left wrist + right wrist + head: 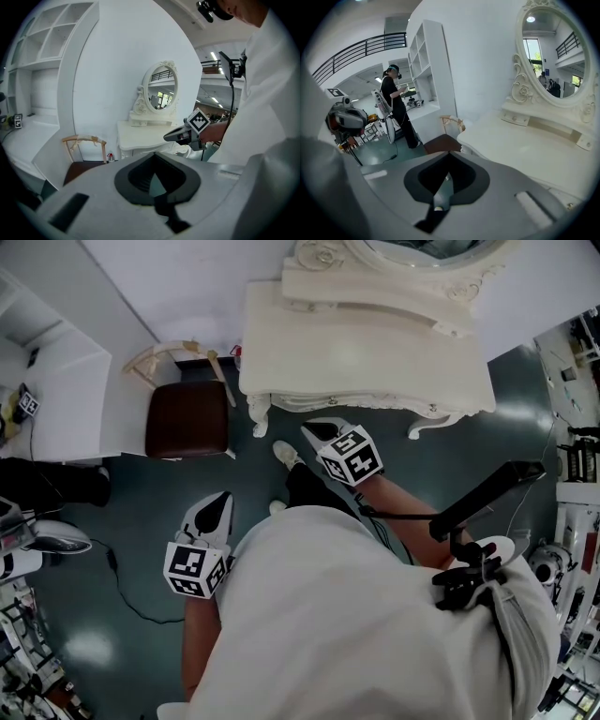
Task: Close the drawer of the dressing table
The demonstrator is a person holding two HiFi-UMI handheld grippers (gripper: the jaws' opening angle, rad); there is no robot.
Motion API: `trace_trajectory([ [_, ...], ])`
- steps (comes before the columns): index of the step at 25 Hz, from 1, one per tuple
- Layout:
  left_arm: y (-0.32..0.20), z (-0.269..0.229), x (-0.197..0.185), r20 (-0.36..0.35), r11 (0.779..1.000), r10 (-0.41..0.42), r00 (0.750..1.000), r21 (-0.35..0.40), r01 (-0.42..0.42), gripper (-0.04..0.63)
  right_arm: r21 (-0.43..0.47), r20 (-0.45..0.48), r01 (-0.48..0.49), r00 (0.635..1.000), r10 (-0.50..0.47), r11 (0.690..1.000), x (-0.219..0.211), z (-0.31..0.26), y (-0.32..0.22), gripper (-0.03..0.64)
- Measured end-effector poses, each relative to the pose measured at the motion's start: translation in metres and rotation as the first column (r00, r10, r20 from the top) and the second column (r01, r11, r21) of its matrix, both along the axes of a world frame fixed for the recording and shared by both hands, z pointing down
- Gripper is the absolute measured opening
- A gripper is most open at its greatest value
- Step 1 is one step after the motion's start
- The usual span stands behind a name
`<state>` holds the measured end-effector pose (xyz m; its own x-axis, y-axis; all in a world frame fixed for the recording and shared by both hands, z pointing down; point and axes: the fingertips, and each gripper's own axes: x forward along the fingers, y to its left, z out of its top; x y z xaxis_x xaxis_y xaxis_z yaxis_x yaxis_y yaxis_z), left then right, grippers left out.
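The white dressing table (366, 362) with its oval mirror (422, 254) stands straight ahead; its front edge looks flush and no open drawer shows. My right gripper (316, 428) is shut and empty, and its tip hangs just short of the table's front edge. My left gripper (223, 496) is lower and to the left, over the floor; it is shut and holds nothing. In the left gripper view the table (140, 136) and the right gripper (174, 136) lie ahead. The right gripper view looks across the tabletop (525, 150) towards the mirror (555, 51).
A chair with a brown seat (187, 418) stands left of the table. A white shelf unit (56, 390) fills the left side, and a black cable (127, 587) runs over the dark floor. Another person (393, 103) stands far off by the shelves, near a tripod device (344, 119).
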<state>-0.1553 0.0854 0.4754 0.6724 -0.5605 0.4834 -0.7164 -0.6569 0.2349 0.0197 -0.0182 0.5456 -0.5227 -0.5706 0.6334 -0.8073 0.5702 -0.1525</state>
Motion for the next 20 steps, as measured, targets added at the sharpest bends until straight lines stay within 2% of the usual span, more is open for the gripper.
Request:
trace_trajectory([
  [20, 0.0062, 0.0000, 0.0083, -0.009, 1.000, 0.004, 1.000, 0.001, -0.004, 0.002, 0.021, -0.017, 0.035, 0.999, -0.034, 0.999, 0.0008, -0.0068, 0.0087, 0.000],
])
